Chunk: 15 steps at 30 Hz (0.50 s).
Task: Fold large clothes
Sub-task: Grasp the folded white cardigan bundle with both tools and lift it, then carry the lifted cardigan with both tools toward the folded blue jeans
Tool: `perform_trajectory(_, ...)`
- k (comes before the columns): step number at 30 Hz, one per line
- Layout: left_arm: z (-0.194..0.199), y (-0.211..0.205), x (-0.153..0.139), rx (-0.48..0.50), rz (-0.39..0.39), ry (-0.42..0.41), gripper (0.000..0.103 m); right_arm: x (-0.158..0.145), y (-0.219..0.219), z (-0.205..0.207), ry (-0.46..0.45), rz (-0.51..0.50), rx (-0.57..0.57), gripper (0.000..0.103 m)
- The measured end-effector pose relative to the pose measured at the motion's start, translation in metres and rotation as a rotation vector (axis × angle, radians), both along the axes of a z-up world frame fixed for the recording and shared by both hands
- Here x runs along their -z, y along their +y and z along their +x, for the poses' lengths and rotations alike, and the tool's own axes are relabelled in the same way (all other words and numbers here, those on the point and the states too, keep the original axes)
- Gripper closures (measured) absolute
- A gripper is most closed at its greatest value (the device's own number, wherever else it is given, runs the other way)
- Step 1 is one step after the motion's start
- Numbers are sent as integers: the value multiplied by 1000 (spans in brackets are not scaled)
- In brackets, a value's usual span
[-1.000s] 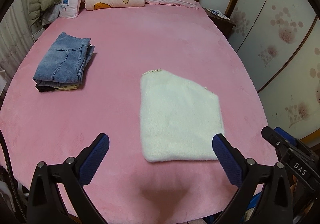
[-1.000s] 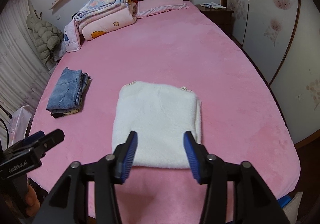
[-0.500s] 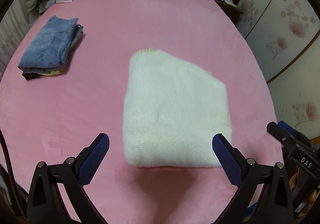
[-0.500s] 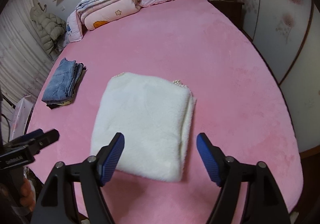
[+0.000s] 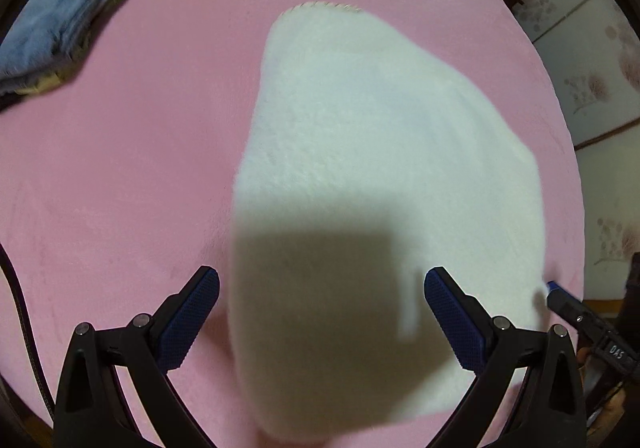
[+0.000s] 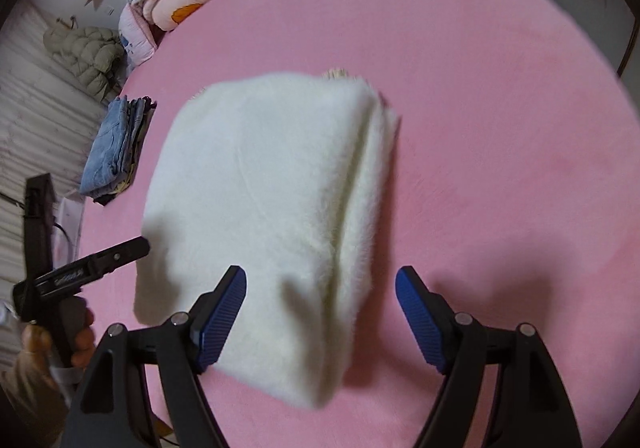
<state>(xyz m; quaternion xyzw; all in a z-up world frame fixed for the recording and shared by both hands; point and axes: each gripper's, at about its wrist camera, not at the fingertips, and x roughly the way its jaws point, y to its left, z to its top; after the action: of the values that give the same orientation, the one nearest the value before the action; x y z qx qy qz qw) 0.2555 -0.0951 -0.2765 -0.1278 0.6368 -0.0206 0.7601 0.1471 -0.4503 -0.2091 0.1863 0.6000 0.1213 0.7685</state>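
While the left gripper (image 5: 322,318) hovered low with its jaws spread wide around the near end of the folded white fleece garment (image 5: 372,176), the right gripper (image 6: 320,318) likewise gaped over its thick layered right edge. The fluffy, squarish bundle lay flat on the plush pink bedspread (image 6: 480,108).

I read even, soft indoor light in both views. A hard-edged dark shadow covers the near part of the white folded garment (image 5: 372,152) in the left view. Motion blur softens its near edges. Fisheye bending curves the pink bed (image 6: 500,96); corners vignette black.
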Motion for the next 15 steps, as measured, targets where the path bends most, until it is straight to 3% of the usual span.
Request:
perform_trajectory(6,18,12,30,-6,-147,24,1,43,-1,30,81,86,-7,26)
perform_trajectory(12,30,14,50,51,-262,47,0,83,1,50,156,291,-23,26)
perform_trajectory(15,35,17,65,66,-353,82,0,93,5,54,155,346,-37,26)
